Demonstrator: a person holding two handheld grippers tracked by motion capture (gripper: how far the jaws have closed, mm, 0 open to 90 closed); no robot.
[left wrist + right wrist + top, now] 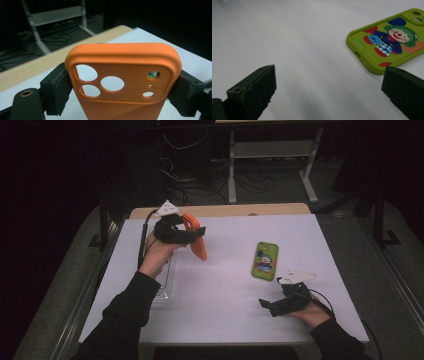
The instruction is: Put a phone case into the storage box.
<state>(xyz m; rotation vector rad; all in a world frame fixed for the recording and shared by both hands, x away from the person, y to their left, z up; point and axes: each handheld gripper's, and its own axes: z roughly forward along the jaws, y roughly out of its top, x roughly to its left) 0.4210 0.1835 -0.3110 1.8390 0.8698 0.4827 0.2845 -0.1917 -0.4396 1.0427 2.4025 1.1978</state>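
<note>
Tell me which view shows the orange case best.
The left gripper view: the orange case sits close up between the jaws, camera cutouts plain. The high view shows it small, tilted above the table in the left gripper.

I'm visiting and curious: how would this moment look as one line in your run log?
left gripper: shut on orange phone case, lifted | right gripper: open, empty | green clown phone case: flat on white table

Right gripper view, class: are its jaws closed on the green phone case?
No: the right gripper stands open over bare table, and the green phone case lies flat beyond it, untouched.
</note>
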